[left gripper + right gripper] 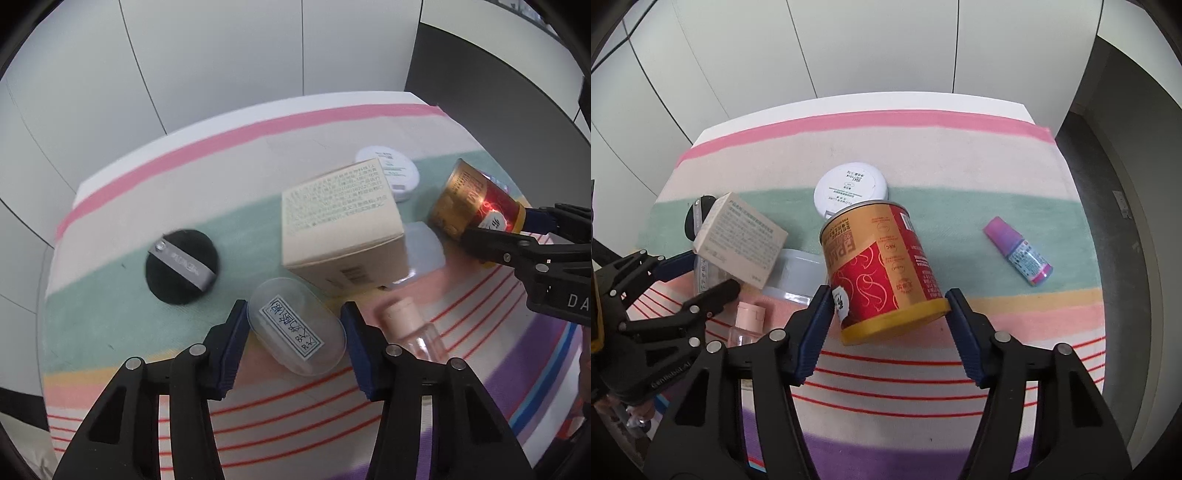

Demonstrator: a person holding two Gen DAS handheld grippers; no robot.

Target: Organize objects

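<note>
A: Gold and red metal is being shown between the jaws of the right gripper [886,314]: the can [882,266] is being held tilted, its yellow-rimmed end being pinched between the blue pads, its silver-rimmed end being pointed away towards the white round compact [849,186].

B: Is the left gripper [293,341] being closed on anything?

A: Its jaws are being kept released. The clear oval case [295,326], with a handwritten label on its lid, is lying between the pads, though contact with either pad cannot be told.

B: How are the other things being placed against the can?

A: The beige carton [340,221] is being seen to the left of the can, tilted on one edge, with a translucent container [796,273] lying between the two. The black powder puff [181,266] with its grey band is lying further left, beyond the carton. A small clear bottle with a pink cap [404,323] is lying near the can's left side, just beside the oval case. A purple-capped dropper bottle [1019,251] is lying well apart to the can's right, on the green stripe.

B: And the surface?

A: A striped cloth [923,147] is being spread over the bench [849,101], whose white far edge is being left uncovered beyond the can.
</note>
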